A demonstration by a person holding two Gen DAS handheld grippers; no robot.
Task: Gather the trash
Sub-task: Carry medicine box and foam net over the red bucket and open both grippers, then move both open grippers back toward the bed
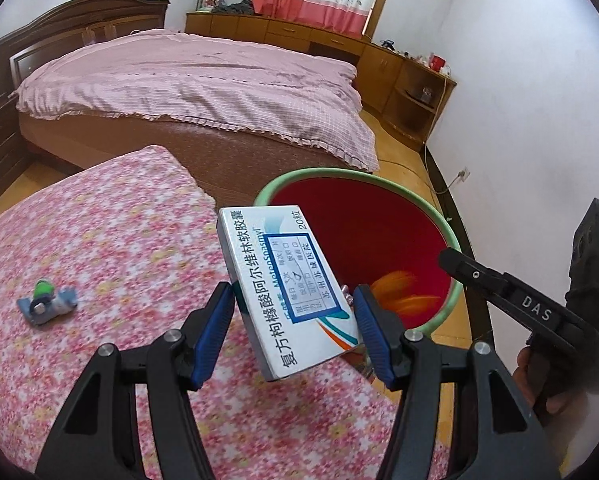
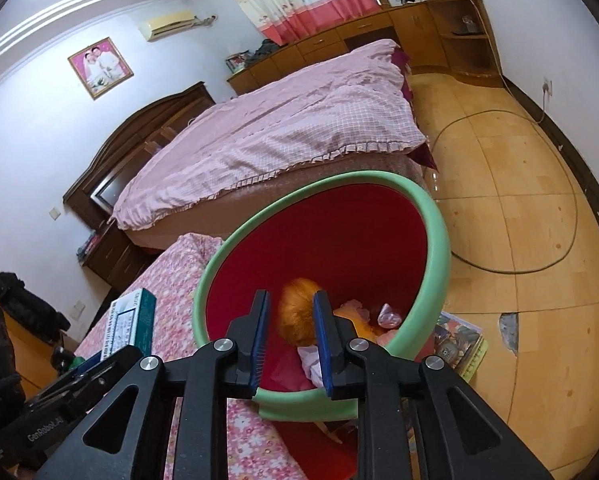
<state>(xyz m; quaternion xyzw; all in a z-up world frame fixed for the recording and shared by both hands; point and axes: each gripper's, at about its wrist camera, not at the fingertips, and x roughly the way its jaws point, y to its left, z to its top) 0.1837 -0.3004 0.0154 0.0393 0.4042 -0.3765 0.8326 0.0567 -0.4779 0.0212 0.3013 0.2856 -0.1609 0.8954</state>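
Note:
My left gripper (image 1: 295, 304) is shut on a white medicine box (image 1: 287, 292) with blue Chinese print, held tilted above the flowered table edge, just left of the red bin with a green rim (image 1: 451, 236). The box also shows in the right wrist view (image 2: 133, 324). My right gripper (image 2: 289, 312) is open and empty, its fingers above the bin's near rim (image 2: 311, 404). Inside the bin lie orange peel (image 2: 299, 316) and pink wrappers (image 2: 389, 316). A small blue and green wrapper (image 1: 47, 300) lies on the table at the left.
The table has a pink flowered cloth (image 1: 99, 240). A bed with a pink cover (image 1: 203, 80) stands behind. Books (image 2: 463, 340) lie on the wooden floor beside the bin. A cable (image 2: 539, 248) loops across the floor.

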